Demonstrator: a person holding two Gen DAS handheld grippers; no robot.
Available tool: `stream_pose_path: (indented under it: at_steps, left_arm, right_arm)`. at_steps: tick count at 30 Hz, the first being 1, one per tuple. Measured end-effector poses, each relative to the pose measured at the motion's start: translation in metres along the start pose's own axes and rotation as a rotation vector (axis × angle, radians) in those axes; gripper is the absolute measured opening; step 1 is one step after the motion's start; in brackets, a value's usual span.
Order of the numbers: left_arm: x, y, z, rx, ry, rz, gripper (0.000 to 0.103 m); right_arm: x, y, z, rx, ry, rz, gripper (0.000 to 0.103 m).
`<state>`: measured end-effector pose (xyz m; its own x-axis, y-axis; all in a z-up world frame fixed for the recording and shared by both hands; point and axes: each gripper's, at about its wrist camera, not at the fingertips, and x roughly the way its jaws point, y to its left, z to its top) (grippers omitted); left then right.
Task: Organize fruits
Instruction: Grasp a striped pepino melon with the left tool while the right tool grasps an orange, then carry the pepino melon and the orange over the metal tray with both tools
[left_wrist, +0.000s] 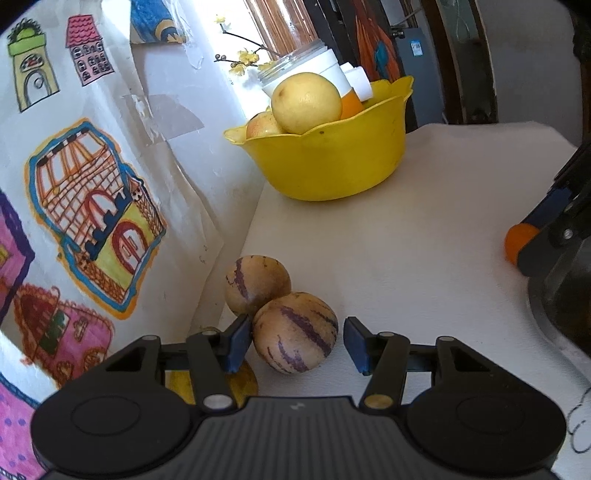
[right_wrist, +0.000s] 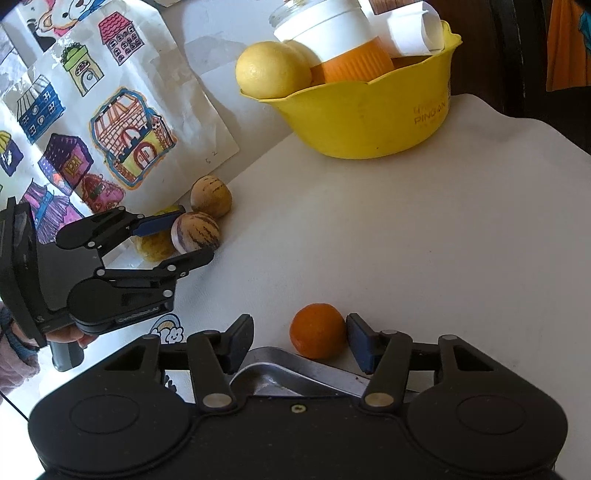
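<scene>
My jaws are matt black plastic with blue pads (left_wrist: 356, 343). The yellow bowl (left_wrist: 332, 162) looks like smooth glossy plastic; beside it the counter (right_wrist: 424, 240) is matt white, and the drawings (left_wrist: 96, 218) are paper.

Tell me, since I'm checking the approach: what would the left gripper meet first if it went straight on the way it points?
The near striped fruit, already between the left gripper's fingers. The second striped fruit lies just behind-left, apparently touching it.
</scene>
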<state>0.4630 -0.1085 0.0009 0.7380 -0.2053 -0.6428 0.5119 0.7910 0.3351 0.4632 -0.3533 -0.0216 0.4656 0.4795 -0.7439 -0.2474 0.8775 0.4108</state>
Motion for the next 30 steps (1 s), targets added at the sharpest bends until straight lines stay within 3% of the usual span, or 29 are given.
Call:
stream_pose_path:
  at_steps: [9,18,23,30]
  left_arm:
    - [-0.006,0.007,-0.006,-0.045,-0.038,-0.058,0.059]
    - [0.002,-0.008,-0.008,0.013,-0.031,0.026,0.057]
    - [0.002,-0.015,-0.006,0.016,-0.031,0.052,0.054]
    - [-0.022,-0.021,-0.008,-0.102,-0.029,-0.074,0.054]
  right_arm:
    - [-0.001,0.023,-0.004,-0.167,-0.022,-0.108,0.05]
    - [0.001,0.03,-0.003,-0.199,-0.03,-0.16,0.036]
    - [0.0,0.029,-0.003,-0.203,-0.027,-0.166,0.035]
    - [-0.009,0.025,-0.001,-0.189,-0.049,-0.137,0.034]
